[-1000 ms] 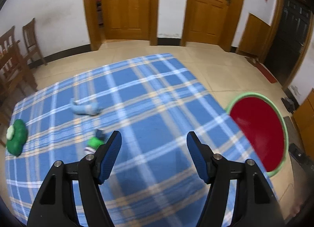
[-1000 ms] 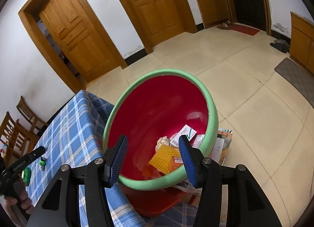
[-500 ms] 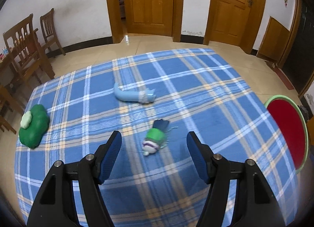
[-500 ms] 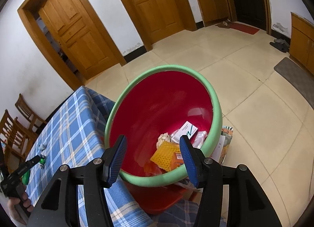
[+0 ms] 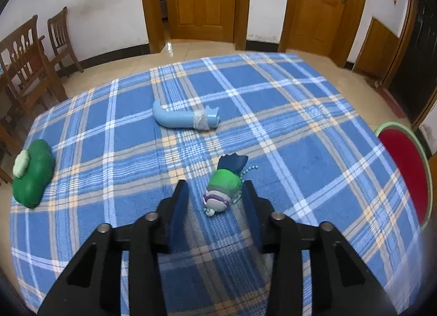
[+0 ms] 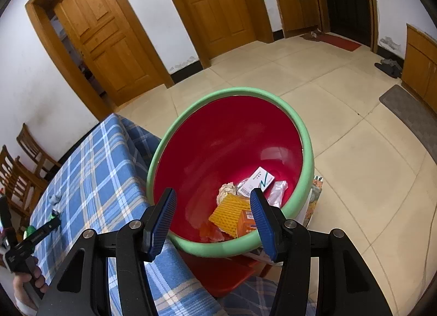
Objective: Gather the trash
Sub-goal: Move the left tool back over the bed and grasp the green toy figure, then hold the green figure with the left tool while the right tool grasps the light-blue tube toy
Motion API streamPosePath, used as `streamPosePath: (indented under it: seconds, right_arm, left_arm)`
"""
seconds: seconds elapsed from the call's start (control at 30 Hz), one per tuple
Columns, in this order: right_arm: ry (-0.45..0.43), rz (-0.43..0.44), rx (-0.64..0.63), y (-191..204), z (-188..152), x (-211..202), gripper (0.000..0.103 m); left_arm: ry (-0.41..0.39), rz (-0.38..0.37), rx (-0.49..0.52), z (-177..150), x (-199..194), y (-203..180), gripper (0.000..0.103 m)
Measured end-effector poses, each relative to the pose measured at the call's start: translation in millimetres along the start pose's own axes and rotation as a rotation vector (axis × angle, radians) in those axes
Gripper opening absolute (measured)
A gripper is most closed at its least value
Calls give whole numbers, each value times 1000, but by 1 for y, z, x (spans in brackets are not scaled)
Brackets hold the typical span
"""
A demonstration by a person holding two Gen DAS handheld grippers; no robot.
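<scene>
A small green and white trinket (image 5: 222, 189) with a dark blue end and a bead chain lies on the blue plaid tablecloth (image 5: 286, 130). My left gripper (image 5: 214, 187) straddles it and its jaws are closing. The right finger sits almost against the trinket, while a gap shows at the left finger. A light blue bent tube (image 5: 180, 119) with tape lies farther back. My right gripper (image 6: 213, 194) hangs open and empty over the red bin with a green rim (image 6: 235, 91), which holds boxes, wrappers and a yellow mesh piece.
A green lump with a pale patch (image 5: 32, 171) sits at the cloth's left edge. Wooden chairs (image 5: 30, 67) stand left of the table. The red bin (image 5: 407, 176) stands past the table's right edge. Wooden doors and a tiled floor lie beyond.
My left gripper has come forward and down to the green trinket, which now lies between its fingers, and the jaws have narrowed. The right gripper stays over the bin.
</scene>
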State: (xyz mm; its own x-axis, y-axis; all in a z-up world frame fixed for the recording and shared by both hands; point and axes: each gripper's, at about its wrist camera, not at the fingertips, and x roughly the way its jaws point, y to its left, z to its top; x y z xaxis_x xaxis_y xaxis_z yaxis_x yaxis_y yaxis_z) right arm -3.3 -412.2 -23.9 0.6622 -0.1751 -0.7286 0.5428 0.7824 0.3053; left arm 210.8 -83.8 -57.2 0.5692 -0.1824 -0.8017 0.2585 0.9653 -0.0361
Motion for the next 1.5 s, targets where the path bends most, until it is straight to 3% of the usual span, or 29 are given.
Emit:
streamPosePath:
  seconds: [0.1, 0.37, 0.6, 0.8, 1.27, 1.5]
  right_arm:
    - [6, -3, -16, 7, -1, 2, 58]
    - [17, 15, -101, 42, 2, 7, 58]
    - [42, 86, -193, 87, 2, 16, 58]
    - [71, 154, -276, 133, 0, 30, 58]
    - [128, 314, -519, 256, -25, 79, 58]
    - [196, 354, -618, 303, -36, 116, 58]
  left_arm:
    - [-9, -24, -8, -1, -1, 2, 28]
    - [-43, -69, -104, -4, -9, 25, 27]
    - [-124, 47, -194, 0, -21, 62, 26]
    - [-144, 99, -273, -3, -23, 91, 26]
    - [-160, 131, -391, -12, -29, 127, 25]
    - [-166, 137, -422, -15, -29, 135, 25]
